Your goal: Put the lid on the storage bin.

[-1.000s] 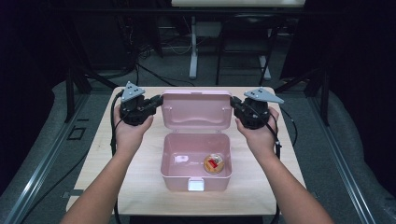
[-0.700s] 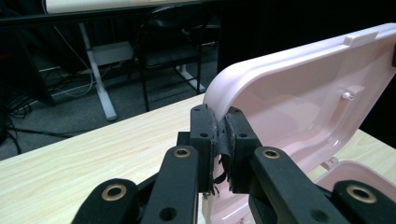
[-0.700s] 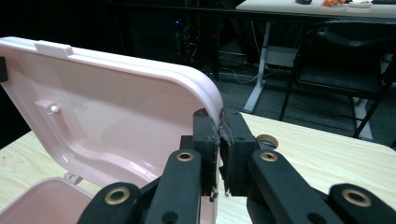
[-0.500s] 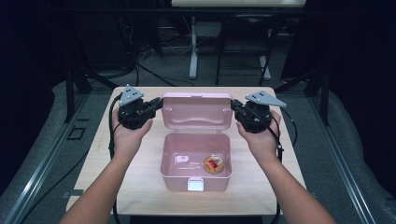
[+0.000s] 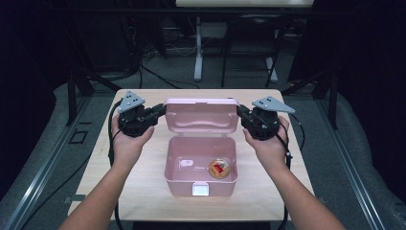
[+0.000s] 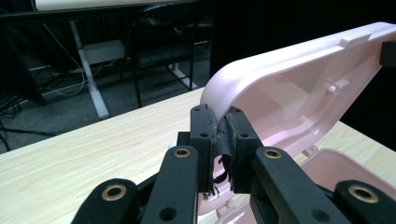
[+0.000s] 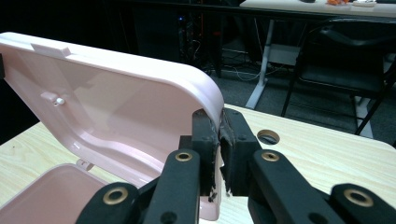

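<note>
**Tongs clamped on both ends of the lid**

Left tongs [image 5: 160, 111] and right tongs [image 5: 241, 113] each clenched on a side edge of the pink lid [image 5: 201, 116], held upright over the open box [image 5: 201, 165] mid-desk [image 5: 143, 196]. Small round item [image 5: 220, 168] inside, perhaps a sweet. Step in hand: swinging the lid. Next, probably: lower both ends evenly, keep level, then release.
</note>
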